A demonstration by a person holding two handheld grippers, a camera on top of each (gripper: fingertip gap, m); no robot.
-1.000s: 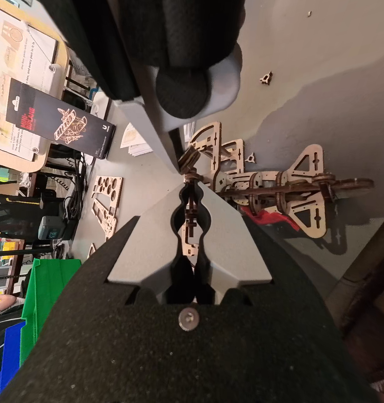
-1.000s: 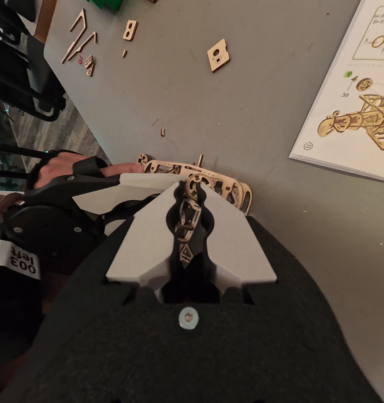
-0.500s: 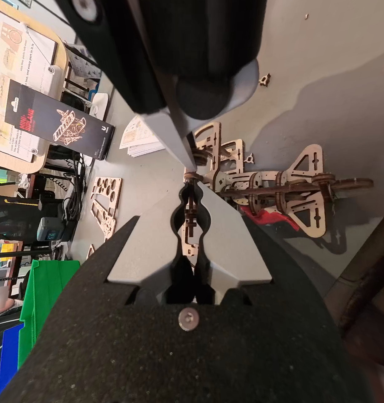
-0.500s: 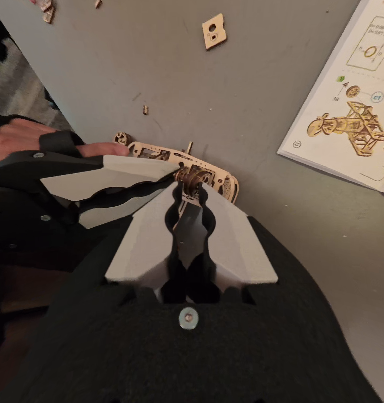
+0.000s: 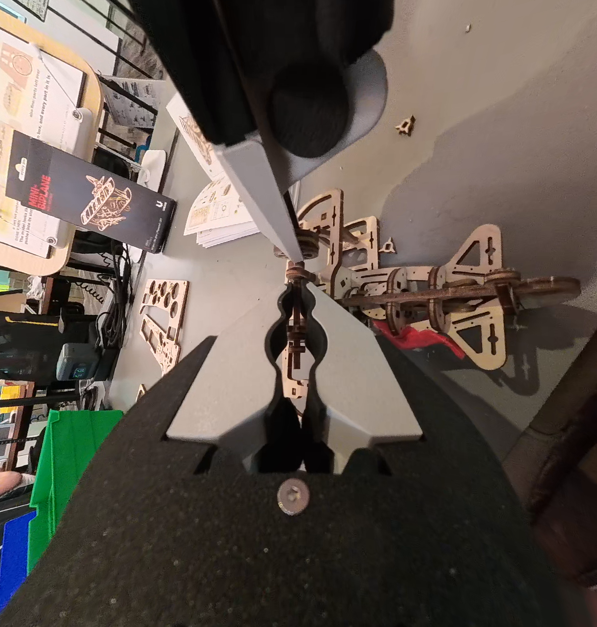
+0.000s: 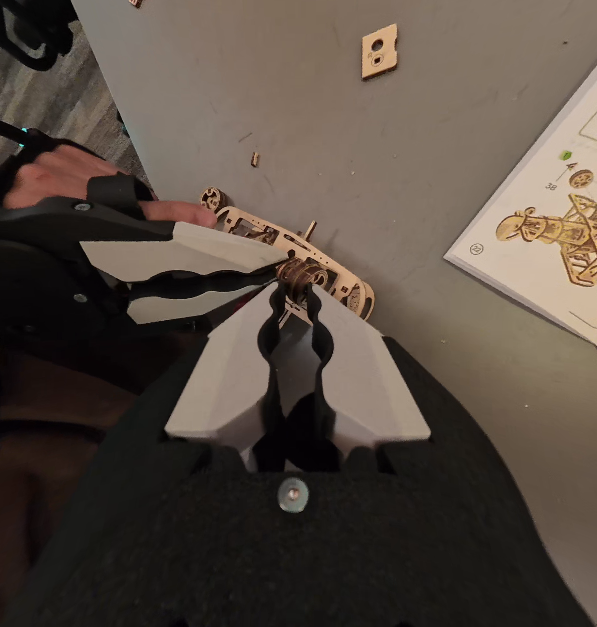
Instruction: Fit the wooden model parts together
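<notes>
My left gripper (image 5: pixel 296 288) is shut on a thin wooden strut part (image 5: pixel 293 366) that runs back between its jaws. The part belongs to a flat wooden frame (image 6: pixel 253 227) with a small wheel (image 6: pixel 212 200) at its far end. My right gripper (image 6: pixel 295 288) is shut on a wooden wheel (image 6: pixel 298 276), held at its fingertips right against the left gripper's tips (image 6: pixel 268 269). In the left wrist view the right gripper (image 5: pixel 292 251) comes down from above with the wheel (image 5: pixel 307 246). The wooden plane model (image 5: pixel 426 295) lies on the grey table behind.
An open instruction booklet (image 6: pixel 544 220), a square wooden piece (image 6: pixel 380 51) and a small chip (image 6: pixel 255 159) lie on the table. A black box (image 5: pixel 86 200), a punched wood sheet (image 5: pixel 161 319), a green bin (image 5: pixel 69 458) and a red scrap (image 5: pixel 419 339) are nearby. The tips of both grippers are at nearly the same place.
The right gripper has drawn back, so the wheel now sits at its fingertips instead of deeper in the jaws, and it has shifted across the left view. The left gripper's hold is unchanged.
</notes>
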